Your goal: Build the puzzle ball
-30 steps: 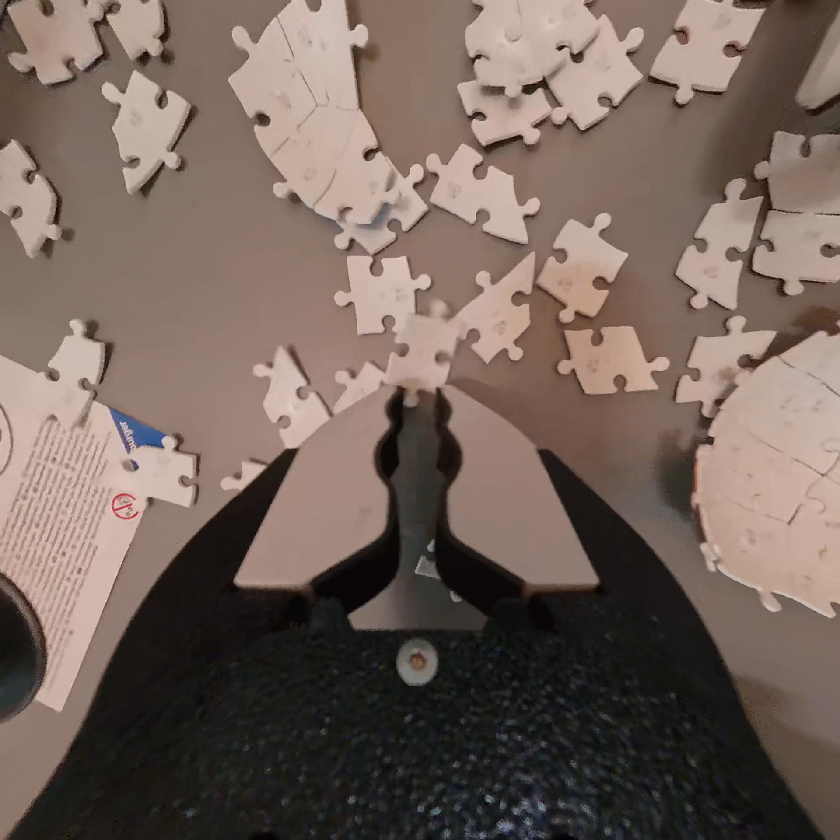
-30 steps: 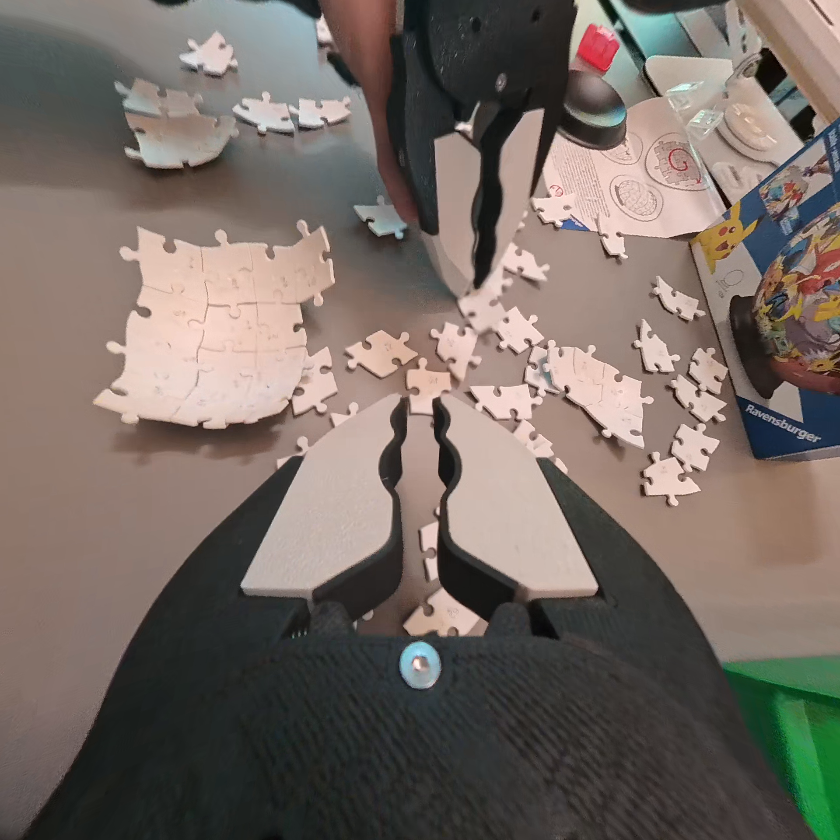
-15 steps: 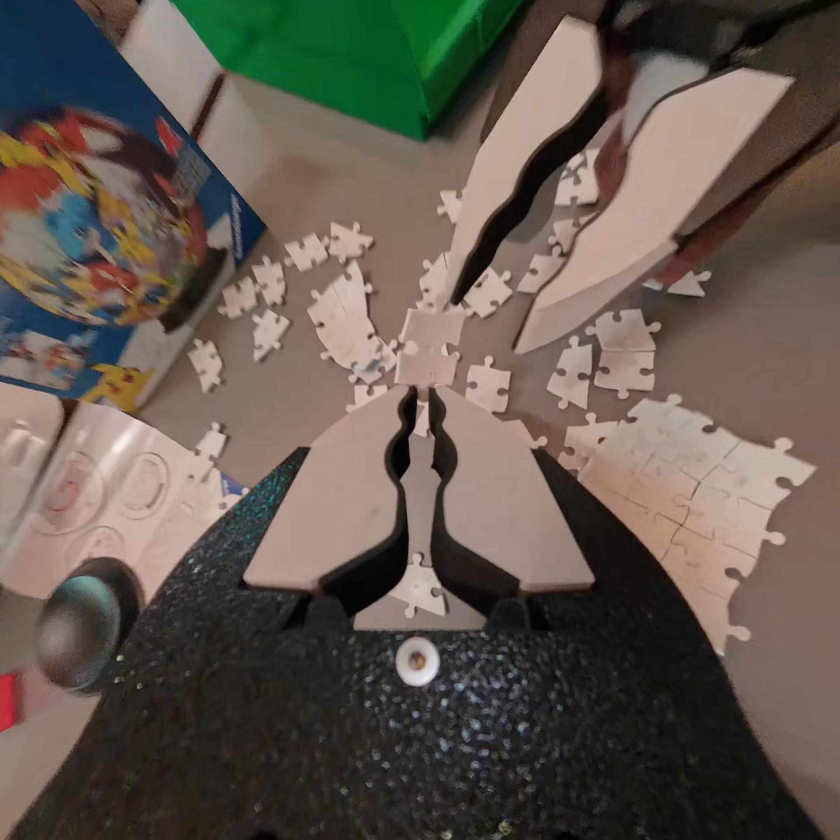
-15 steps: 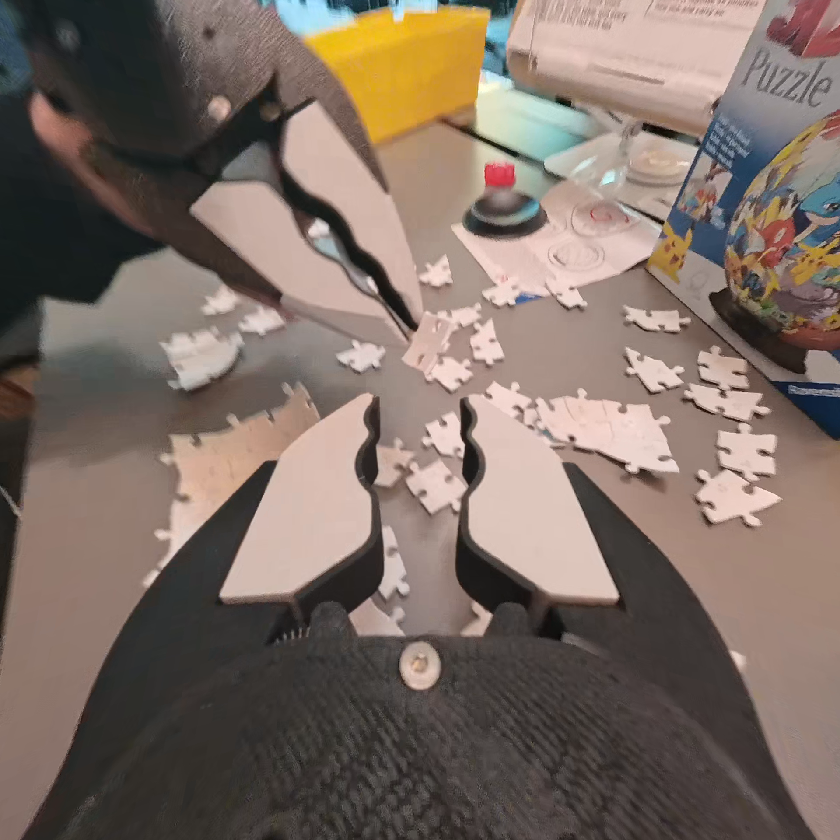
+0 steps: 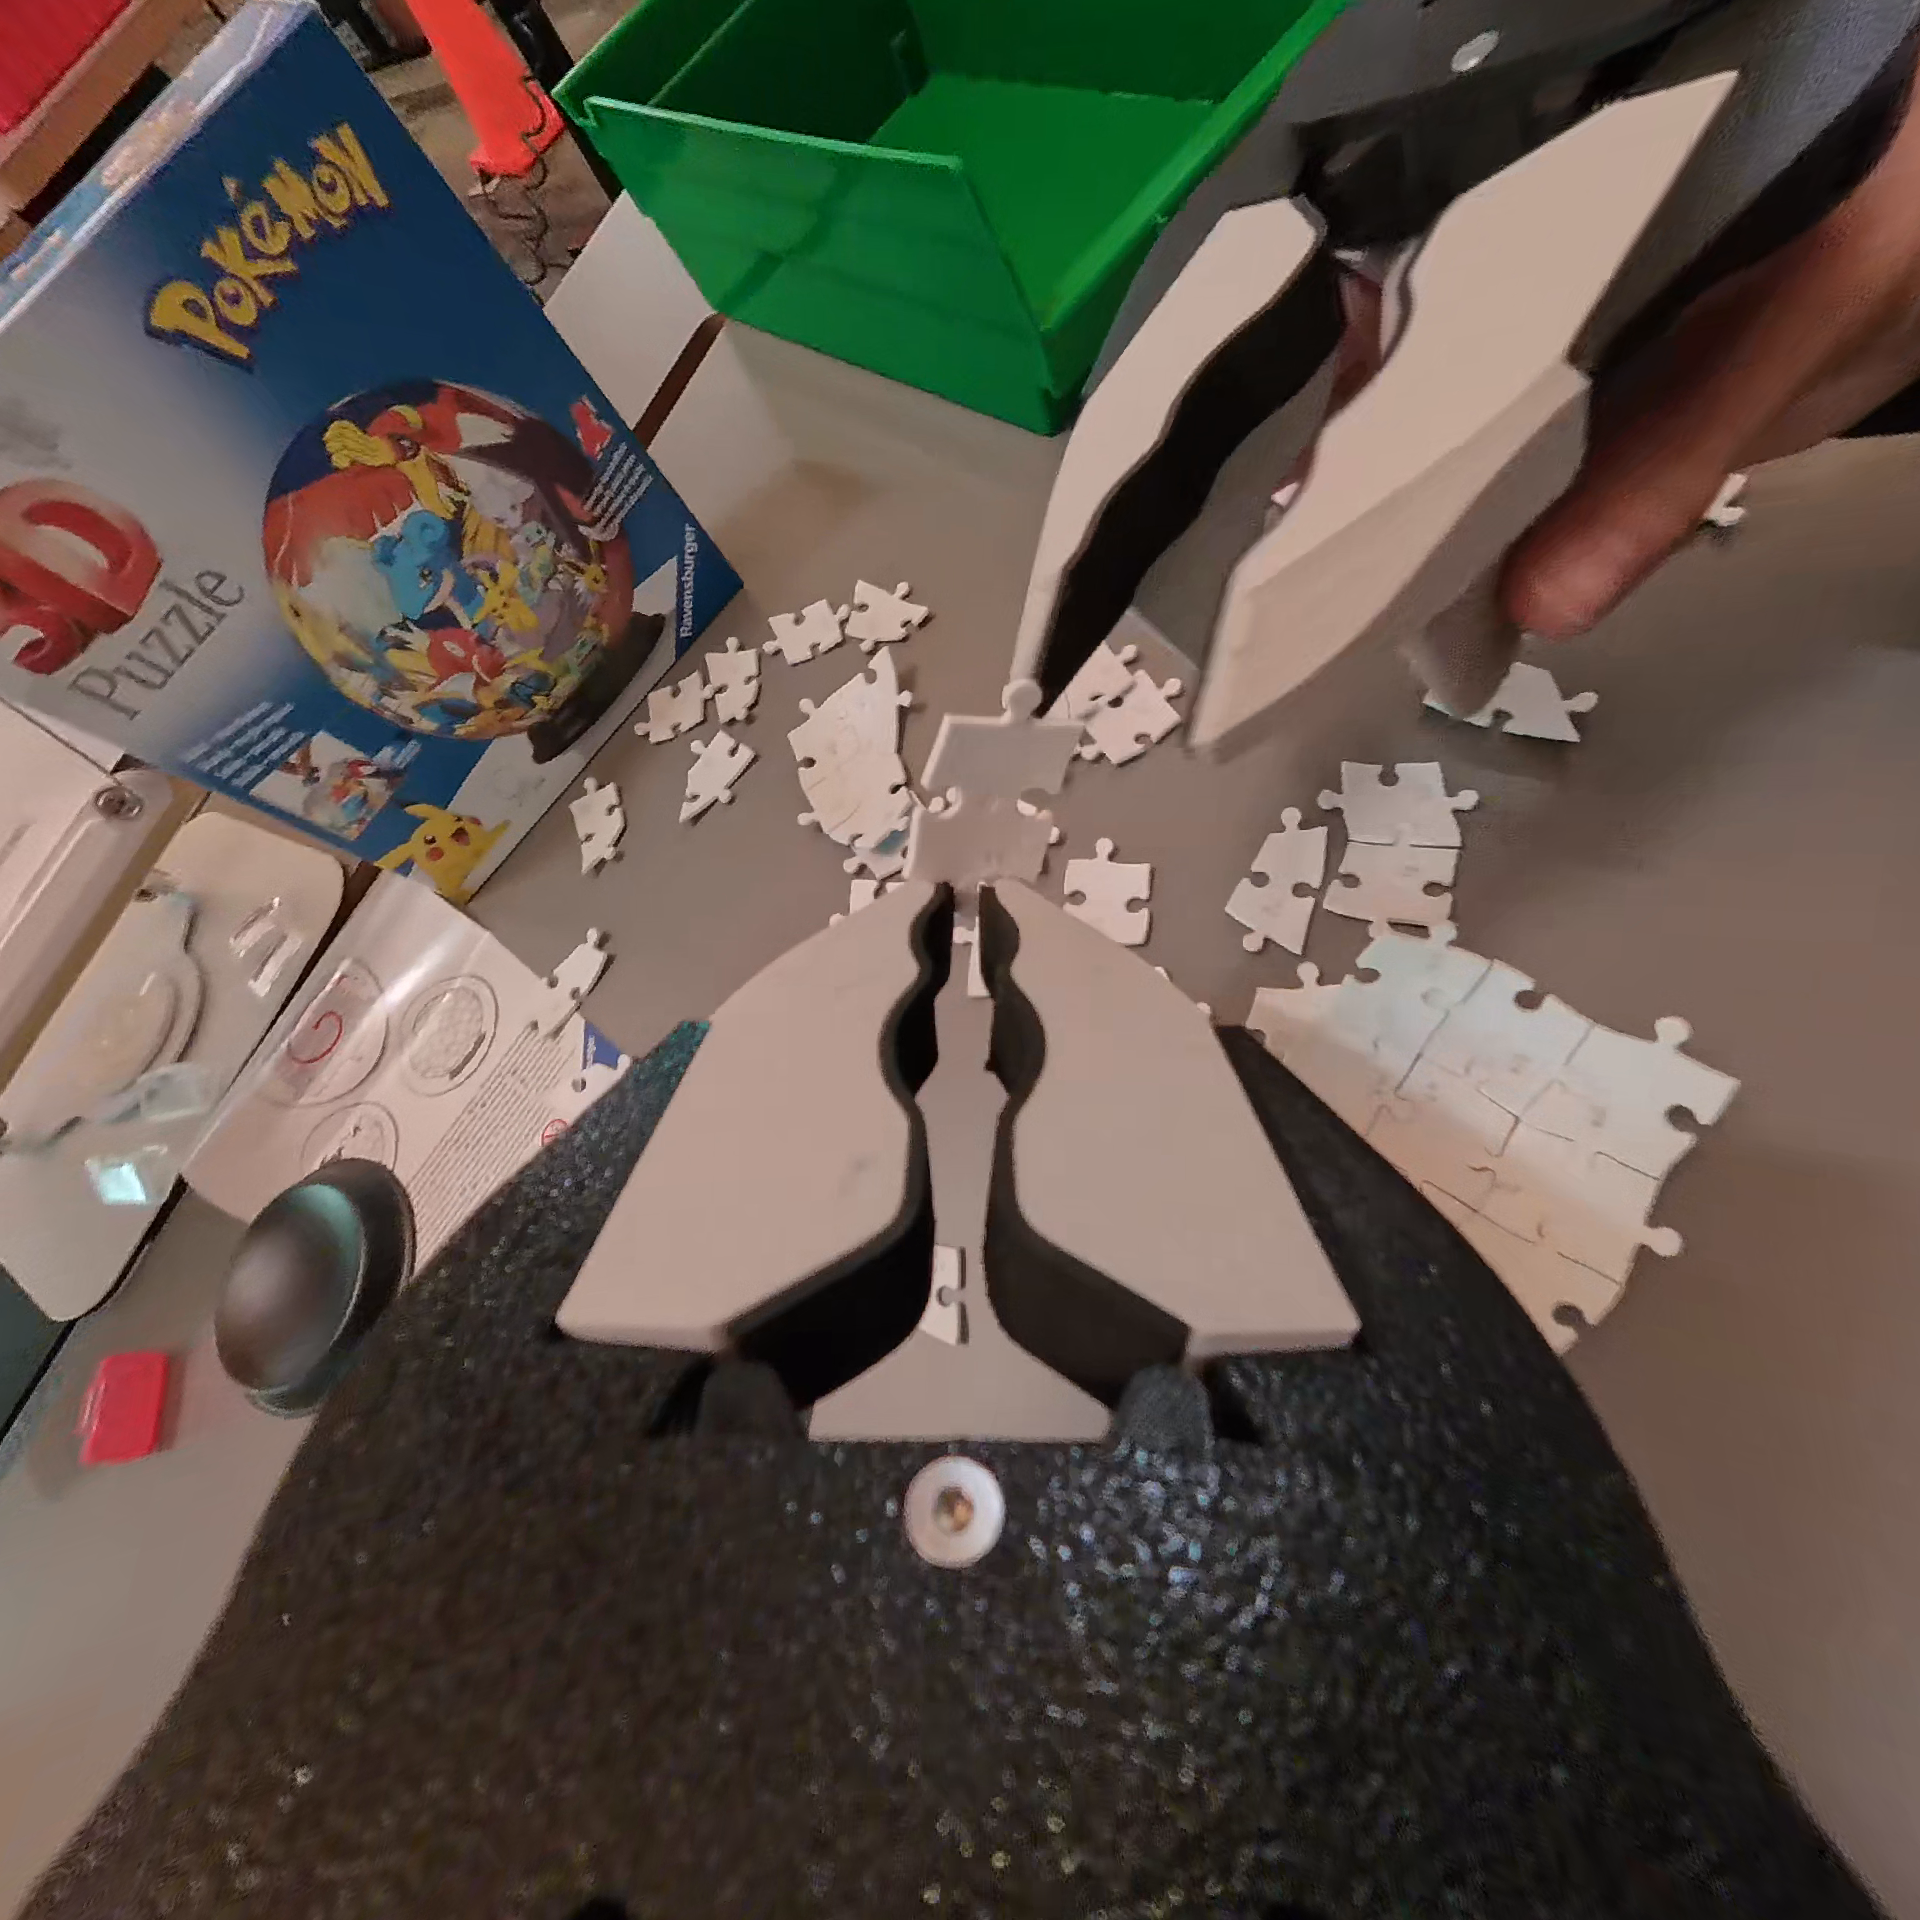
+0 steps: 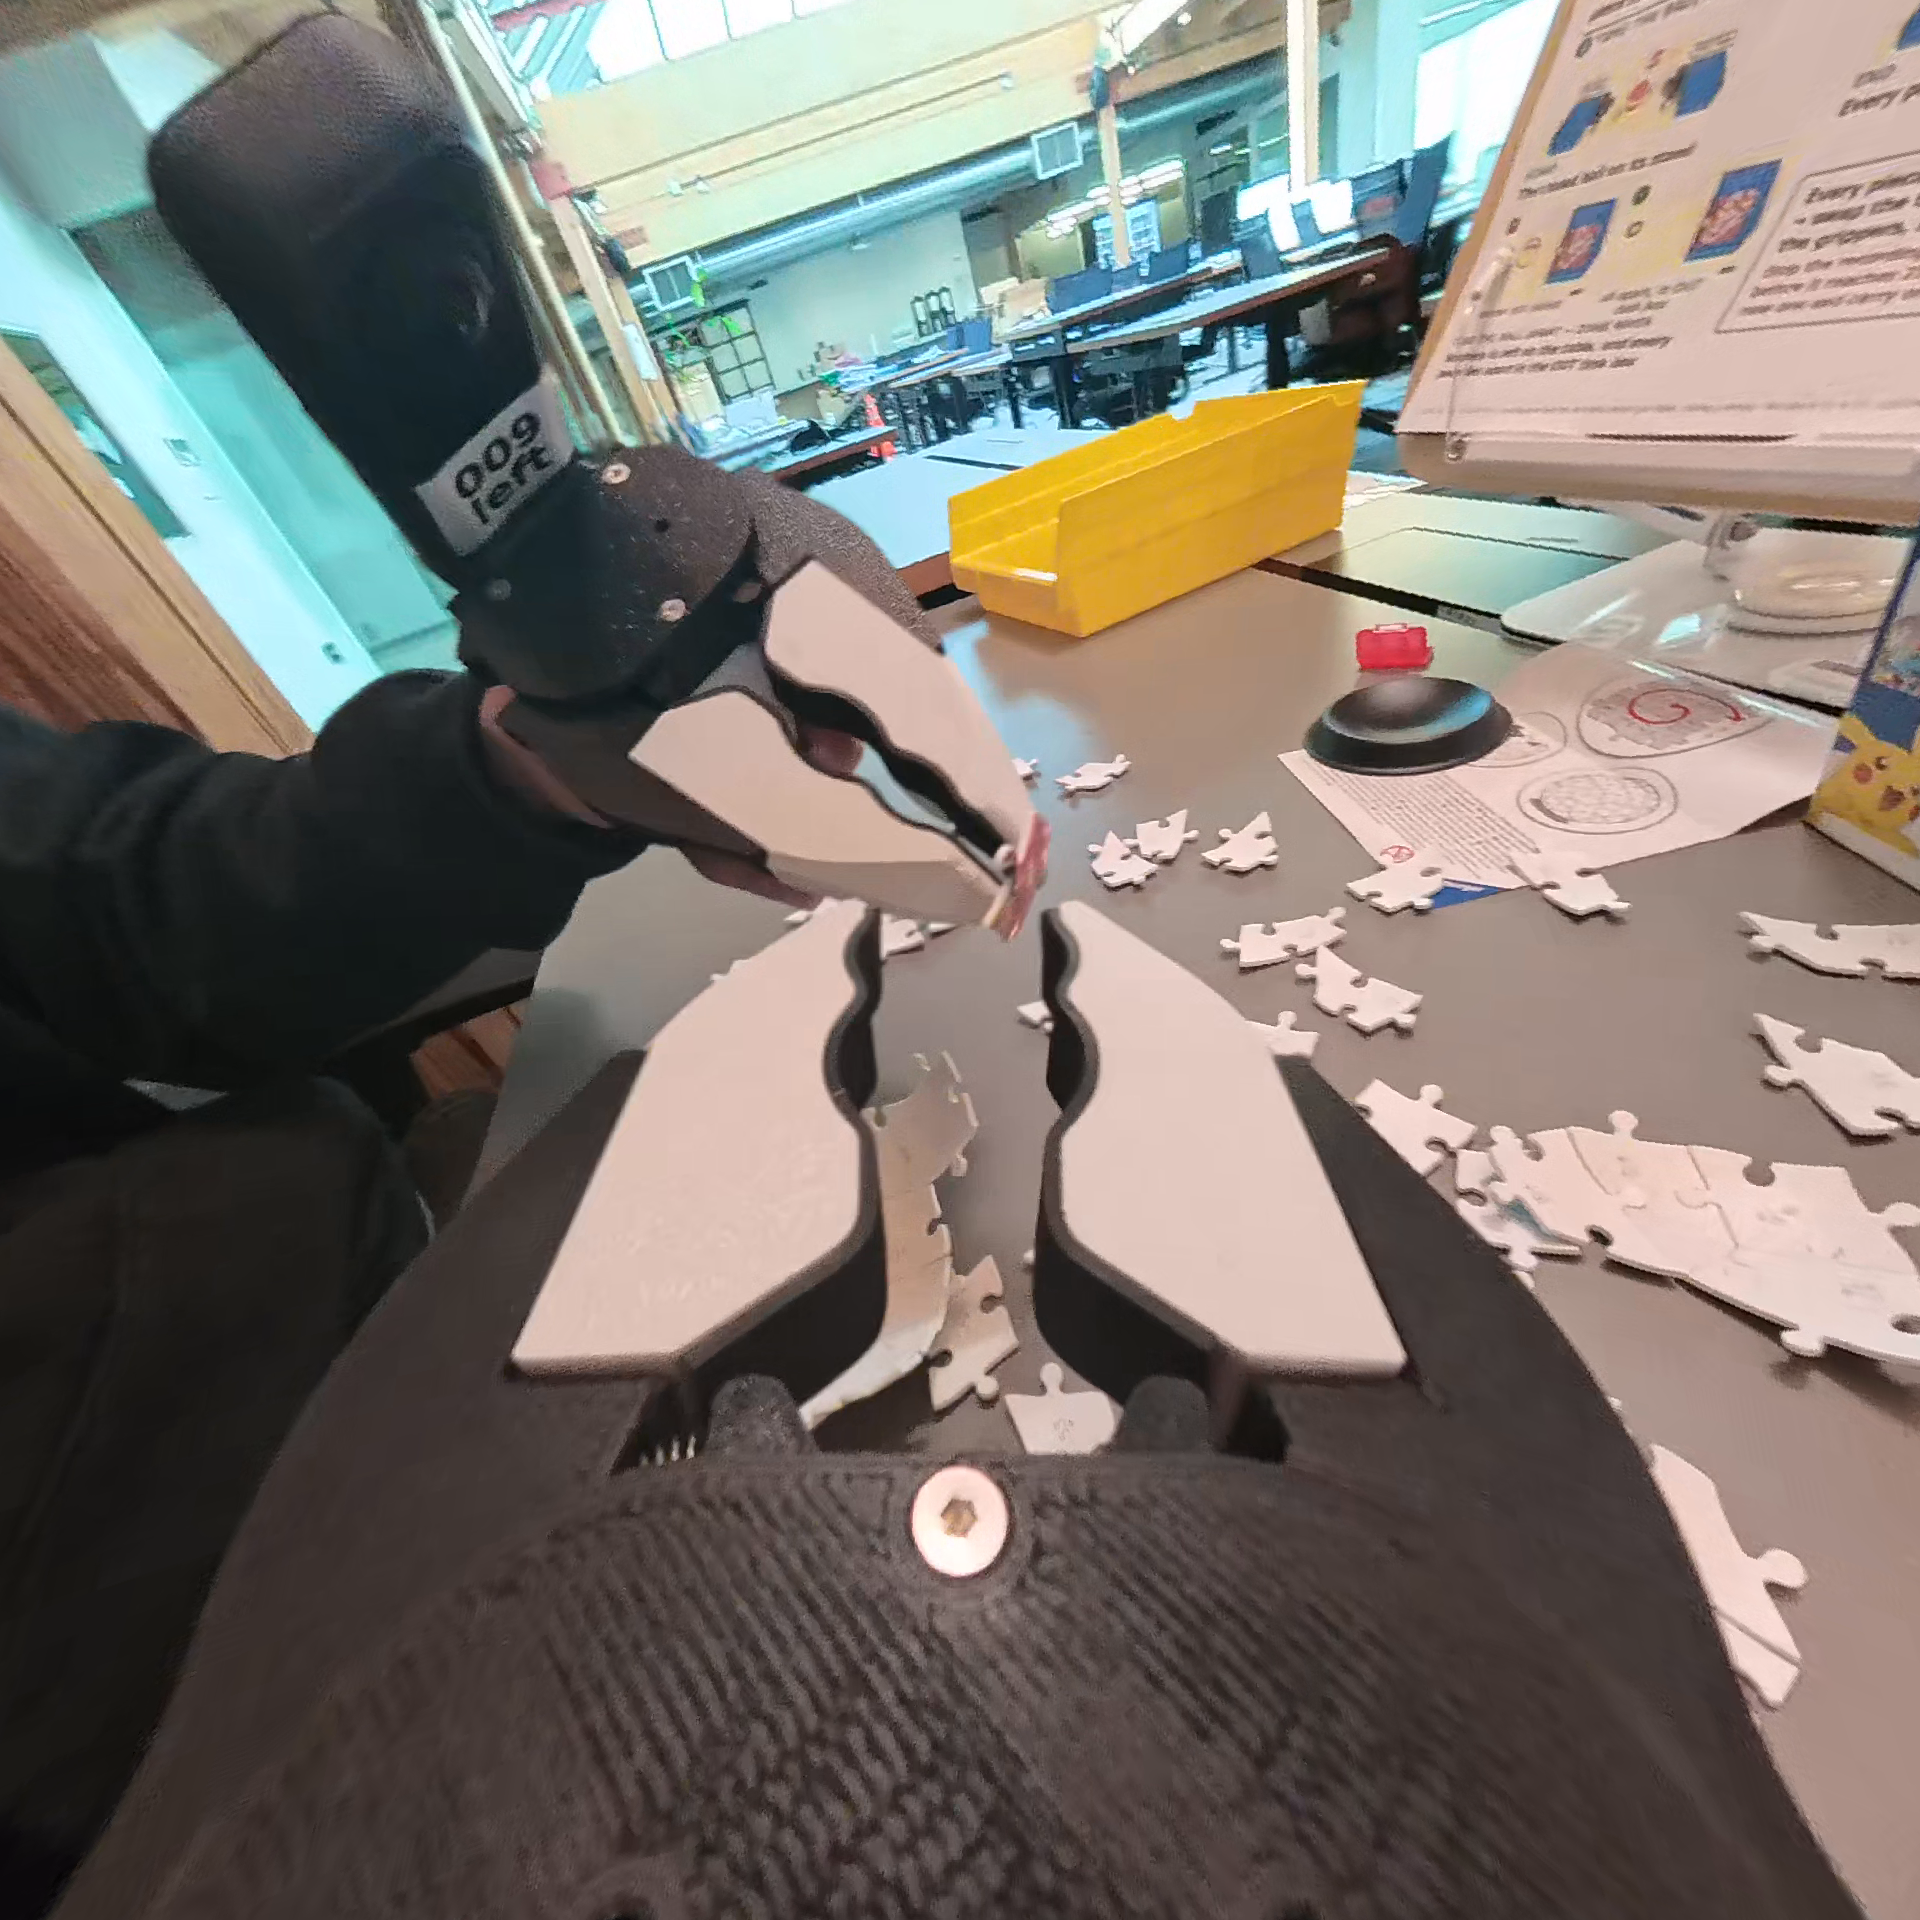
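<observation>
on my left gripper (image 5: 961,896) i log the fingers pinched onto a pair of joined puzzle pieces (image 5: 987,800), white backs toward my left camera, held clear above the grey table (image 5: 1714,935); the right wrist view shows the same pair edge-on at those tips, its printed side reddish (image 6: 1023,878). my right gripper (image 6: 956,920) stands open with nothing between its fingers, the tips just beside the held pair; in the left view its nearer fingertip (image 5: 1049,665) sits close to the top tab of the upper piece, contact i cannot tell. a hand (image 5: 1662,436) grips the right tool. on the table beneath: loose white puzzle pieces (image 5: 1107,899) scattered face down, an assembled curved patch (image 5: 1496,1122) to the right of my left gripper, a smaller joined wedge (image 5: 847,748) behind the held pair. further items: blue puzzle box (image 5: 312,436) upright at left, green bin (image 5: 904,177) beyond it, printed instruction sheet (image 5: 416,1060) with a black dome stand (image 5: 301,1288) on it, small red cap (image 5: 125,1408), yellow bin (image 6: 1153,509) in the right view's background.
</observation>
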A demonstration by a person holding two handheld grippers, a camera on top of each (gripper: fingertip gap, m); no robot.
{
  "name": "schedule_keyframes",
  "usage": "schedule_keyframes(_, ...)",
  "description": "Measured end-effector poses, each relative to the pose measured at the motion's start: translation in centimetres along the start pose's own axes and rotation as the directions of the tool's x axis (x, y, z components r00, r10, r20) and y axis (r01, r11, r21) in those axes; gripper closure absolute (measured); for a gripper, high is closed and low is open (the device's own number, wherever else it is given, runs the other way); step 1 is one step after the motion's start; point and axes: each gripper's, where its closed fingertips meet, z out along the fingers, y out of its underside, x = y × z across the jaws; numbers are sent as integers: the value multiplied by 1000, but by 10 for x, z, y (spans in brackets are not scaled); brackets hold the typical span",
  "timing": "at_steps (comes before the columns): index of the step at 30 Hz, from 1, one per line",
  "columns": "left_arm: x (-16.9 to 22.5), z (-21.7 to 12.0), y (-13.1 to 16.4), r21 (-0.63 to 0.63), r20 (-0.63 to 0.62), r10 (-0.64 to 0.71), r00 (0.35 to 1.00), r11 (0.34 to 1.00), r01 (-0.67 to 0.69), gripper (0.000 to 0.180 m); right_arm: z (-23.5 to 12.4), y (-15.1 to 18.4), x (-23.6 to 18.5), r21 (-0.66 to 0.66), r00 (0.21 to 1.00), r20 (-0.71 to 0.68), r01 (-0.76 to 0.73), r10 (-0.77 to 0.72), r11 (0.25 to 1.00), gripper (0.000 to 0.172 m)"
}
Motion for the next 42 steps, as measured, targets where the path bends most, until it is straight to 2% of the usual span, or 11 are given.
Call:
schedule_keyframes(1, 2, 1, -1, 2, 2, 5, 1000, 1000, -5, 177, 2, -1, 3, -1, 1000, -26, 4, -4, 1000, 145)
schedule_keyframes(3, 6, 2, -5, 14, 9, 10, 1000, 1000, -11, 177, 7, 0, 2, -7, 999, -33, 1, -1, 1000, 141)
schedule_keyframes(5, 10, 3, -7, 15, 14, 15, 1000, 1000, -16, 177, 9, 4, 6, -25, 998, -55, 11, -12, 1000, 161)
schedule_keyframes(9, 18, 0, -4, 12, -33, -30, 999, 999, 31, 178, 6, 11, 8, -69, 999, -43, 21, -24, 997, 169)
schedule_keyframes(13, 23, -3, 1, 10, -113, -136, 984, 990, 138, 153, 8, 20, -4, -157, 998, 32, 66, -62, 985, 169)
schedule_keyframes(19, 40, -7, 6, 2, -249, -199, 948, 978, 207, 177, 12, 26, -13, -205, 990, 75, 131, -118, 970, 168)
schedule_keyframes(26, 32, -11, 12, 20, -244, -273, 931, 958, 286, 179, 26, 23, -16, -231, 987, 125, 128, -101, 964, 159)
schedule_keyframes(30, 23, -17, 13, 42, -227, -330, 916, 937, 347, 179, 37, 16, -12, -206, 976, 151, 185, -156, 961, 166)
schedule_keyframes(37, 19, -17, 23, 39, -197, -368, 909, 923, 382, 178, 45, 23, -13, -329, 899, 318, 402, -301, 855, 168)
schedule_keyframes(39, 23, -18, 22, 38, -222, -405, 887, 905, 423, 177, 42, 26, -13, -403, 901, 378, 367, -213, 838, 169)
schedule_keyframes(42, 22, -23, 35, -27, -212, -495, 843, 865, 501, 159, 24, 54, 8, -645, 937, 350, 245, -6, 723, 169)
